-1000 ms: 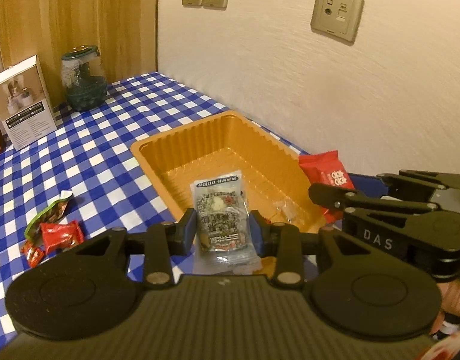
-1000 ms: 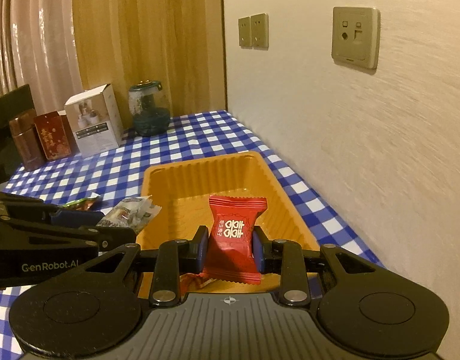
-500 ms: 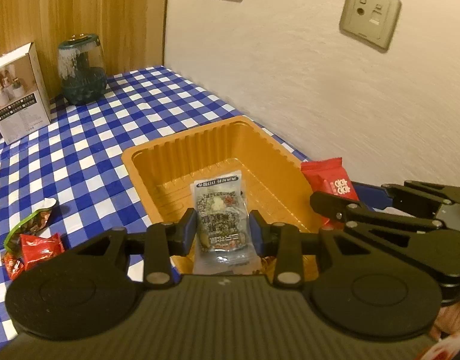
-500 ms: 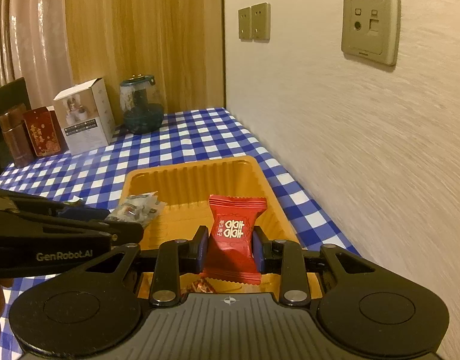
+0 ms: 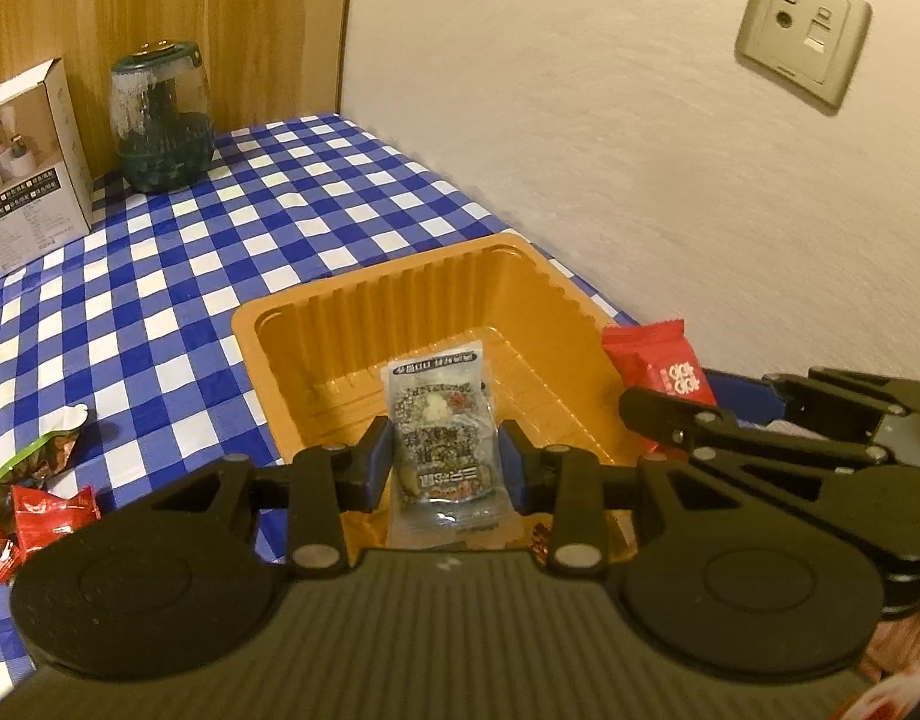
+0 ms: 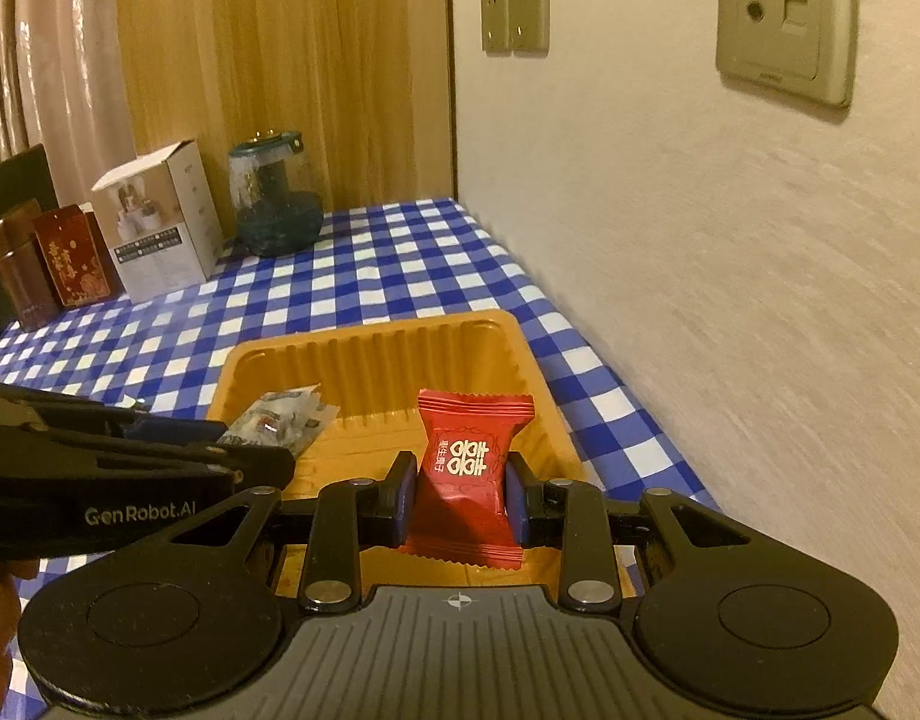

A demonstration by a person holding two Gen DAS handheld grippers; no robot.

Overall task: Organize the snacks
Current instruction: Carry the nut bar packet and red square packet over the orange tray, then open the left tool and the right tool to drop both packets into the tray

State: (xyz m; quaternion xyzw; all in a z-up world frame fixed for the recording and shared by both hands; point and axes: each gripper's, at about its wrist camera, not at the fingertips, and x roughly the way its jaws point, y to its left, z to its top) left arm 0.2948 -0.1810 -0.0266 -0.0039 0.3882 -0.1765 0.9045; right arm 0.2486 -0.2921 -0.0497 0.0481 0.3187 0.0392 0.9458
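Jaws still grip clear packet and red candy, seemingly lower over tray.

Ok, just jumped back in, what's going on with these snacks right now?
A person holds both grippers over the orange tray. The left gripper is shut on a clear mixed-nut packet, the right gripper on a red candy packet. Neither is released yet. A few snack packets lie on the checked tablecloth, left of the tray.

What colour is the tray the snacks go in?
Orange. The tray shows best in the left wrist view.
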